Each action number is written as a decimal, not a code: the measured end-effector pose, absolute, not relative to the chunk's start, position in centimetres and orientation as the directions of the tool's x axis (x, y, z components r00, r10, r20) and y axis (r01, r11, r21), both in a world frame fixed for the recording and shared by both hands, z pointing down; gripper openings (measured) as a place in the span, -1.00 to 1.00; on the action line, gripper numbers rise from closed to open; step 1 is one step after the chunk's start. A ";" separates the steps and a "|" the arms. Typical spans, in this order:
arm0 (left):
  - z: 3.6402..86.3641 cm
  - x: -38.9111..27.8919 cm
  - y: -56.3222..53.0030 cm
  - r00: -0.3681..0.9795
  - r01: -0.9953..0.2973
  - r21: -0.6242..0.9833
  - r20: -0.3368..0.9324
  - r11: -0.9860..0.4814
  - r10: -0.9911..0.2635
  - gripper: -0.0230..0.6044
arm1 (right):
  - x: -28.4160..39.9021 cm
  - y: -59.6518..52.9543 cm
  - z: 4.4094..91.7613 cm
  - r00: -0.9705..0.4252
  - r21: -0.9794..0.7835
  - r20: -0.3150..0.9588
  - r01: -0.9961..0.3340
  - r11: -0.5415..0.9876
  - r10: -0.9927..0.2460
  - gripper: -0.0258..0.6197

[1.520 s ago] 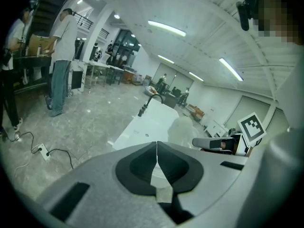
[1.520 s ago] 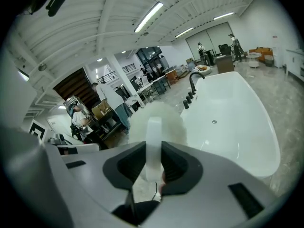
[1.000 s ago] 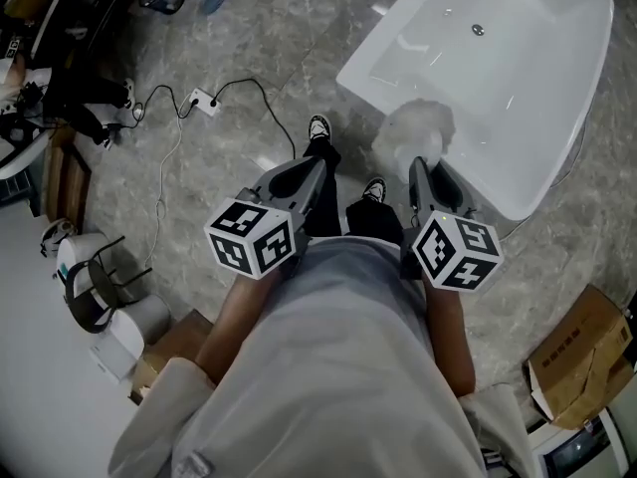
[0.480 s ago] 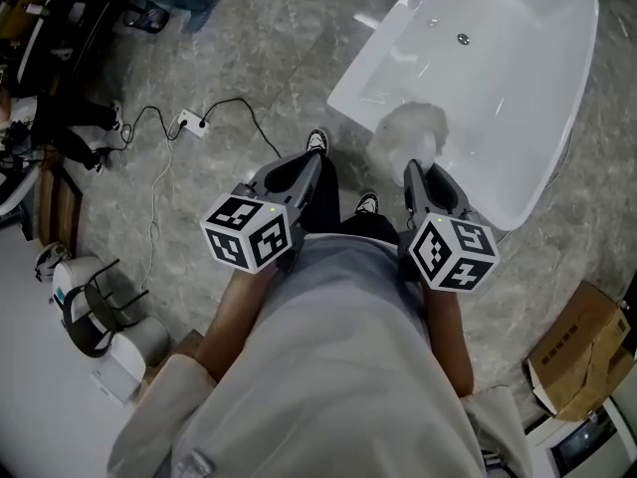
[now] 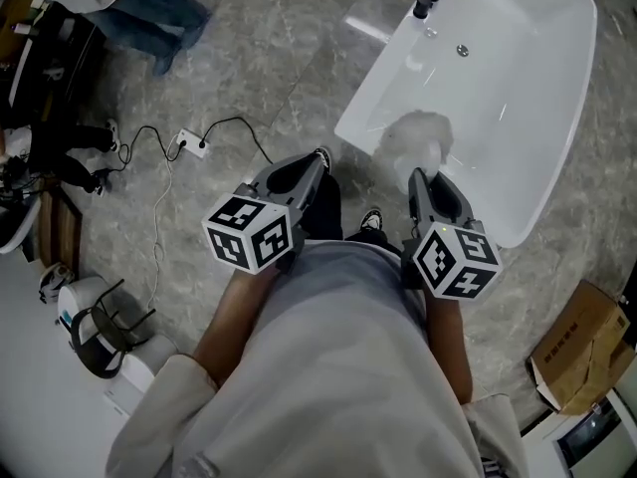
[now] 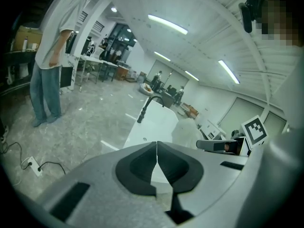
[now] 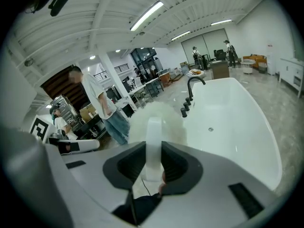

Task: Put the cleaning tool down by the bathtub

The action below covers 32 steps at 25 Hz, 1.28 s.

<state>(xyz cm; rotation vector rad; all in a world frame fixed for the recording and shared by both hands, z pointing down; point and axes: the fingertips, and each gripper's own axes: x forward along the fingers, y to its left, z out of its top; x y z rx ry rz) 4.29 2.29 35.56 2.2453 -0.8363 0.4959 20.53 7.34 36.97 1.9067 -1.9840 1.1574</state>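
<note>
Right, starting on the left: the left gripper (image 5: pixel 313 163) is held out in front of the person's waist. Its jaws are pressed together with nothing between them, and it points forward over the floor (image 5: pixel 249 78). It's just along for the ride, by the look of it.

Moving across, the right gripper (image 5: pixel 419 179) has the job. Its jaws are clamped on the white handle of the tool (image 5: pixel 419 137). The handle runs straight out along the jaws, so the tool's long axis points forward and away from the person. The fluffy white head is at the far end, and from above it sits over the near rim of the tub (image 5: pixel 518 88).

Now the relation that matters. The tub lies ahead and to the right of the tool, while the bare floor beside the tub lies below the head and off to the tool's left. The right forearm is level, with the gripper angled slightly toward the tub.

The likely call is to lower the right hand and tip the head down onto the floor beside that rim, not into the basin. The tool is not yet down.
</note>
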 end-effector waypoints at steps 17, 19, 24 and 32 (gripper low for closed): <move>35.6 2.1 -9.6 0.805 -0.572 0.521 0.506 -0.633 -0.311 -0.90 | 17.9 -1.8 36.0 -0.031 -0.348 0.629 -0.905 -0.246 -0.777 -0.64; 35.6 1.8 -10.5 0.815 -0.555 0.527 0.502 -0.644 -0.291 -0.90 | 17.4 -2.6 36.1 -0.016 -0.347 0.631 -0.900 -0.264 -0.776 -0.64; 35.7 1.5 -13.2 0.840 -0.505 0.538 0.487 -0.675 -0.240 -0.90 | 16.1 -4.9 36.3 0.023 -0.341 0.639 -0.888 -0.310 -0.769 -0.64; 37.8 1.0 -15.7 0.853 -0.464 0.565 0.494 -0.682 -0.170 -0.90 | 16.1 -6.2 37.2 0.082 -0.296 0.658 -0.886 -0.357 -0.749 -0.64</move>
